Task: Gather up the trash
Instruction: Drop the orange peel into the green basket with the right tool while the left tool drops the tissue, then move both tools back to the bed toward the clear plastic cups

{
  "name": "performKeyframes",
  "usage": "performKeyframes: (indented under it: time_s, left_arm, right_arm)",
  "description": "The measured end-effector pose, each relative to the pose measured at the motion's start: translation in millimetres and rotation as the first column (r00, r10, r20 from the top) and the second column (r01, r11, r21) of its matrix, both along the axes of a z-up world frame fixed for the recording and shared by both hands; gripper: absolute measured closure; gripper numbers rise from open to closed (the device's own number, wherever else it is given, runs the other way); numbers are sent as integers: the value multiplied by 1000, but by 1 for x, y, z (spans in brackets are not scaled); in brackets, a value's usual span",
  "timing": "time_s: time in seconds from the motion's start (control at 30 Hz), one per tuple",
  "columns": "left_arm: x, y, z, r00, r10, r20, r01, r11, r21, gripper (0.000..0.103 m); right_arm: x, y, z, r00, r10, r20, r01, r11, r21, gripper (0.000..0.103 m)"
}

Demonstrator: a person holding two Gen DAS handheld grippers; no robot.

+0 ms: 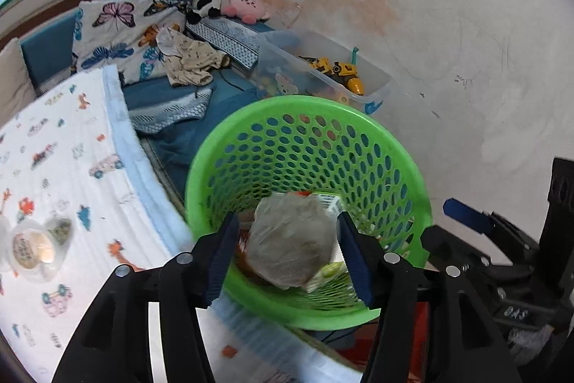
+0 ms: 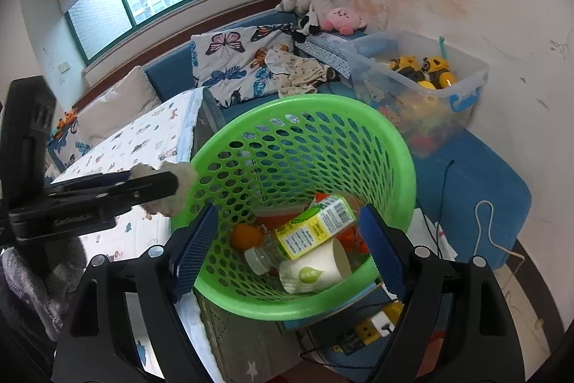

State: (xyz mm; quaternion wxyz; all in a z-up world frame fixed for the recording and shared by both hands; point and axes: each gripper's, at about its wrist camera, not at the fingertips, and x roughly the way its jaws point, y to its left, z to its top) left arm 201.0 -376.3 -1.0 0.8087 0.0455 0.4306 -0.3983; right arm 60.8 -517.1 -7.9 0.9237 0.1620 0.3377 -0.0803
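Note:
A green perforated basket (image 1: 308, 110) (image 2: 297, 106) stands beside the table. My left gripper (image 1: 288, 252) is shut on a crumpled grey wad of paper or plastic (image 1: 292, 239) and holds it over the basket's mouth. In the right wrist view the left gripper (image 2: 168, 185) shows from the side at the basket's left rim, with the pale wad (image 2: 175, 189) between its tips. My right gripper (image 2: 287, 248) is open and empty over the basket. Inside lie a paper cup (image 2: 315, 270), a yellow-green labelled bottle (image 2: 312, 228) and an orange thing (image 2: 245, 237).
The table wears a white cloth with cartoon prints (image 1: 64, 174). A clear plastic lid or container (image 1: 34, 248) lies on it at the left. A clear bin of toys (image 2: 419, 78) stands by the wall. A blue couch (image 2: 172, 78) with cushions runs under the window.

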Motion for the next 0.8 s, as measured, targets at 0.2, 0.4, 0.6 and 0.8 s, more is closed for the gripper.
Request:
performKeyframes:
  time_s: [0.2,0.4,0.6,0.8]
  left_arm:
    - [-5,1,-4,1000,-10,-3,10,1000,-7,35]
    - [-6,29,0,1000,26,3,-26,1000,-13,34]
    - [-5,74,3,995,95,14,-95,995,-12,31]
    - [-4,119,4,985,172,32,-172,985,3,31]
  right_arm:
    - [-7,-1,-4,1000,-8,2,8,1000,17,22]
    - [-7,8,-3,1000,7,7,-8,1000,25,21]
    - [-1,26,-2,999,44,5,-44,999,17,20]
    - [9,50,0,995,95,6,-95,995,8,19]
